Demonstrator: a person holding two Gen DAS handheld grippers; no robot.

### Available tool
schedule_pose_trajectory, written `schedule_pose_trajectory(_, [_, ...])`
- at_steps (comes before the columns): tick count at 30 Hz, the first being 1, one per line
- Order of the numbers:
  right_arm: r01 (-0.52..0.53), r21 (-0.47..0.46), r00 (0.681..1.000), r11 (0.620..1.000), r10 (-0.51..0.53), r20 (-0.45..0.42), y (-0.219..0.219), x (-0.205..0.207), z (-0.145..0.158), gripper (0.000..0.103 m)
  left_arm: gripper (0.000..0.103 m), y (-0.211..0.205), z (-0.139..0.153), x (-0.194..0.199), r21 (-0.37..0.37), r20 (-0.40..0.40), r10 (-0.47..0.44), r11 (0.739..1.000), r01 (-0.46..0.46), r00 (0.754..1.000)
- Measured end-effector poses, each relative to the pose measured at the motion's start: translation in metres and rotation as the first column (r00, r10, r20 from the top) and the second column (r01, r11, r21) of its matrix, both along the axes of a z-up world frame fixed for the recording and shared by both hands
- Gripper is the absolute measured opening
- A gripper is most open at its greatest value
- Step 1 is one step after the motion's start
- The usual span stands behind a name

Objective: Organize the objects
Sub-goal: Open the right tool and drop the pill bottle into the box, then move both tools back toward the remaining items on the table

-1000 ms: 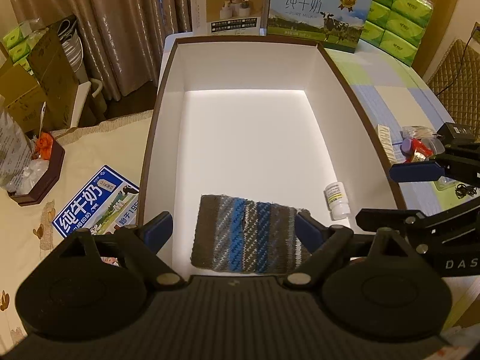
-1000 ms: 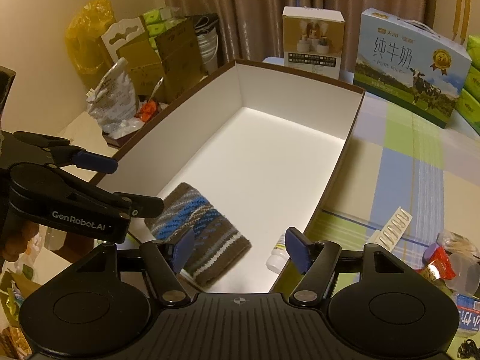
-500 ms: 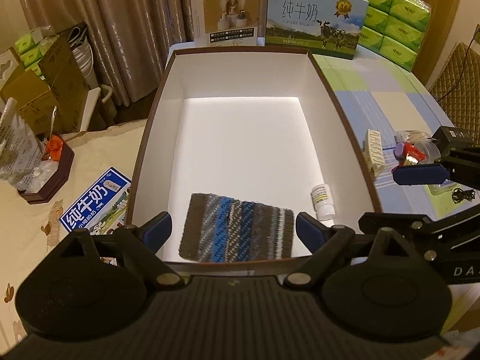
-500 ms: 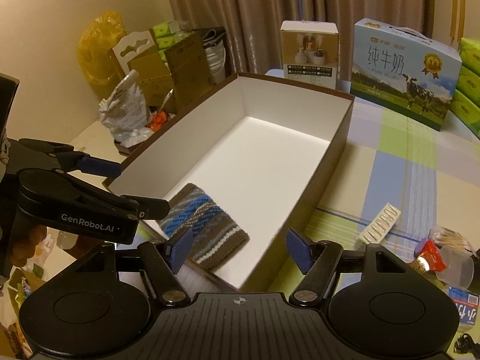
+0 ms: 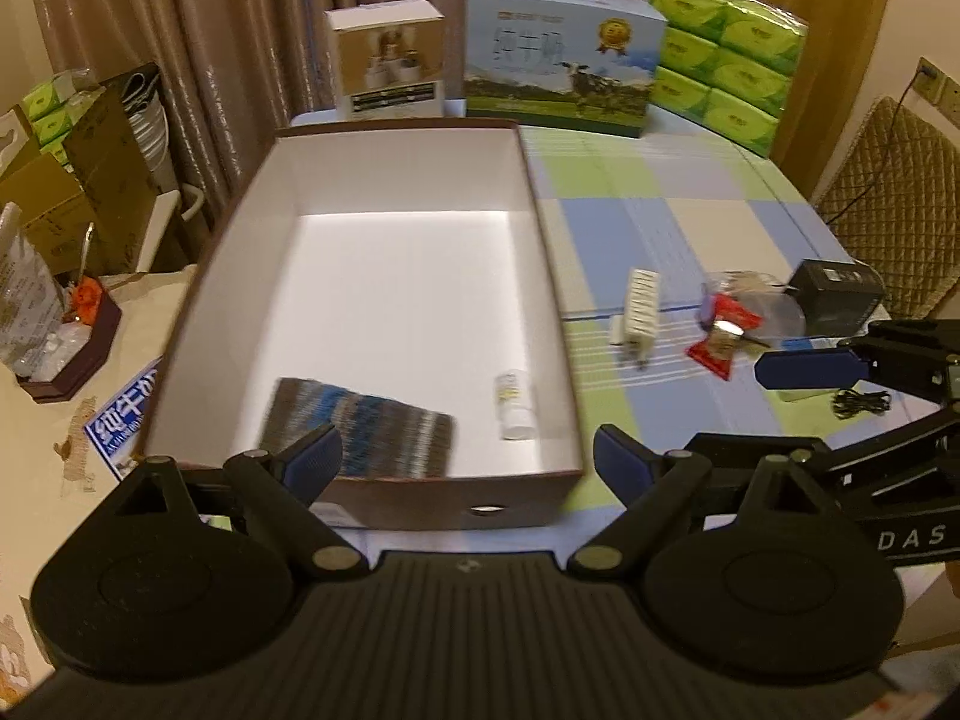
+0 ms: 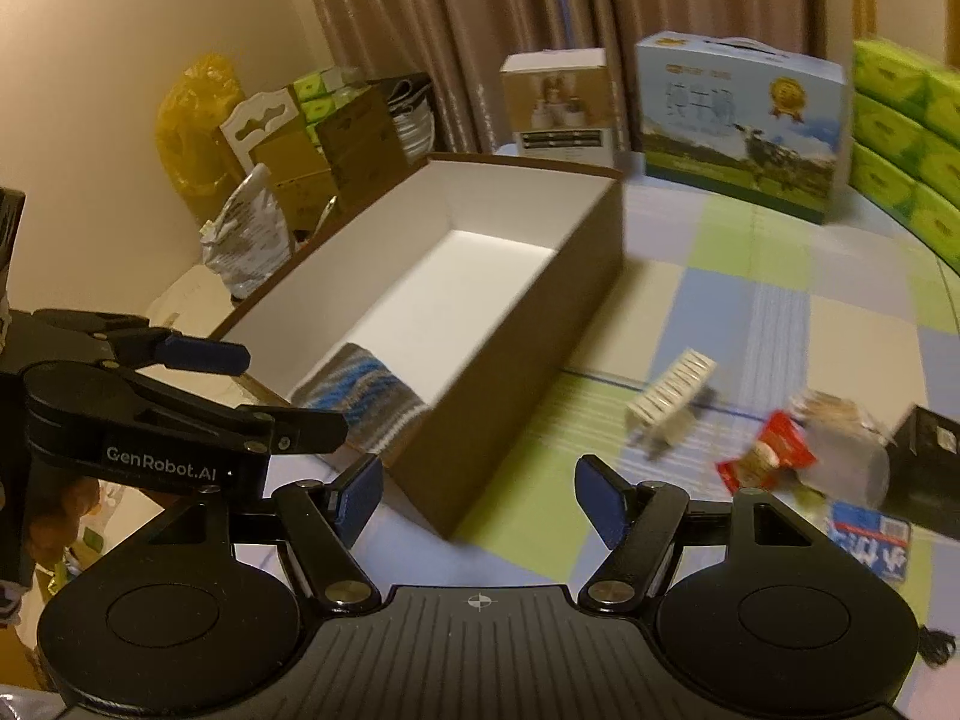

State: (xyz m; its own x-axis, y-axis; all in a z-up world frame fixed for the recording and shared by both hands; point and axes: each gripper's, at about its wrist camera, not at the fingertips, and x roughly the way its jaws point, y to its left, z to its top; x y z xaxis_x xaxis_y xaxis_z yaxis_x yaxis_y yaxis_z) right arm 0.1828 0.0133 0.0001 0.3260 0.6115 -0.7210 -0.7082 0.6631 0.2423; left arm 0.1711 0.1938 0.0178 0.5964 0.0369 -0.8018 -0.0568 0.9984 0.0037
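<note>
both tools pulling back from the box [image 5: 543, 276] compared with a second ago: earlier the box filled the left view, now its near wall and the surface [image 5: 654, 204] in front are showing. the knit cloth [image 5: 360, 435] and the small bottle [image 5: 515, 405] are sitting where they were, inside the box at its near end.

left tool [image 5: 465, 459] hanging over the box's near edge, jaws standing wide, nothing between them. right tool [image 6: 477, 495] hovering beside the box's near right corner, jaws moderately wide, also empty. each tool showing in the other's view, both apart from the box.

box lying with its long axis running away from the tools toward the curtain, open side up. cloth lying flat, its long side across the box, stripes running along the box's length. bottle lying on its side just right of the cloth, cap toward the near wall, long axis along the box.

on the surface right of the box: a white strip [image 5: 639, 306], a red wrapper [image 5: 723, 333], a black block [image 5: 837, 297], all blurred.
</note>
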Motion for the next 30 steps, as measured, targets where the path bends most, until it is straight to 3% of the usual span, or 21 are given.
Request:
schedule_pose_trajectory(18, [0.136,-0.013,0.989,0.991,-0.136,-0.054,-0.112,0.015,-0.007,0.069,0.089,-0.103,-0.02,0.011,-0.035,-0.033,-0.085,0.996,0.084,0.996])
schedule_pose_trajectory(30, [0.265,-0.047,0.959,0.963,-0.269,-0.088,-0.181,0.03,-0.021,0.069,0.089,-0.15,-0.039,0.026,-0.05,-0.068,-0.124,0.991,0.121,0.99])
